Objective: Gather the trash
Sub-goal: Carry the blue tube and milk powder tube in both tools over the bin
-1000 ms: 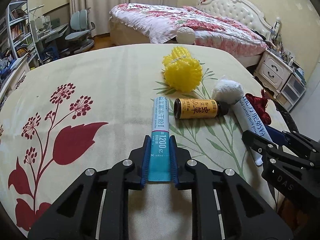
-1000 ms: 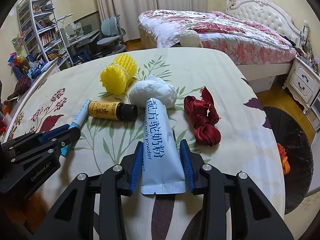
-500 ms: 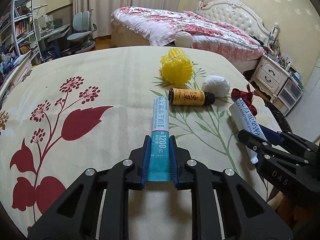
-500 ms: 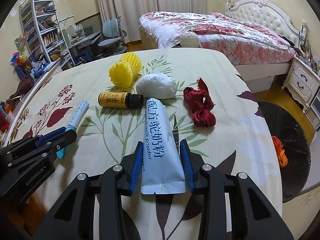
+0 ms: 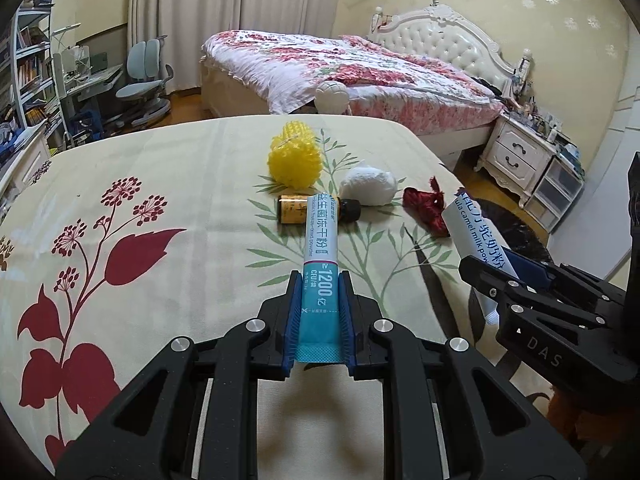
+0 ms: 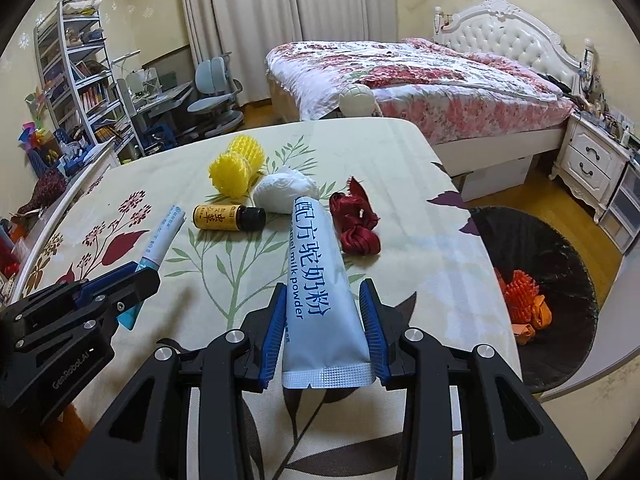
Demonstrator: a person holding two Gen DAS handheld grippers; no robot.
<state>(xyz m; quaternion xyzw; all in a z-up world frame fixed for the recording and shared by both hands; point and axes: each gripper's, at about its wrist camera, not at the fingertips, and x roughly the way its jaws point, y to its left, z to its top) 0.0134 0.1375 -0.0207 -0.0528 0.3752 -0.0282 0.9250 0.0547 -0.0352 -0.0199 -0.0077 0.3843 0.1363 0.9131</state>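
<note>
Both packets have just lifted off the surface: left gripper fingers clamp the slim teal sachet, right gripper fingers pinch the milk powder packet, with the lined bin at right.

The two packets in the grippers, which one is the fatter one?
The pale blue milk powder sachet in the right gripper. It is wide and flat, while the stick packet in the left gripper is thin and teal-ended.
</note>
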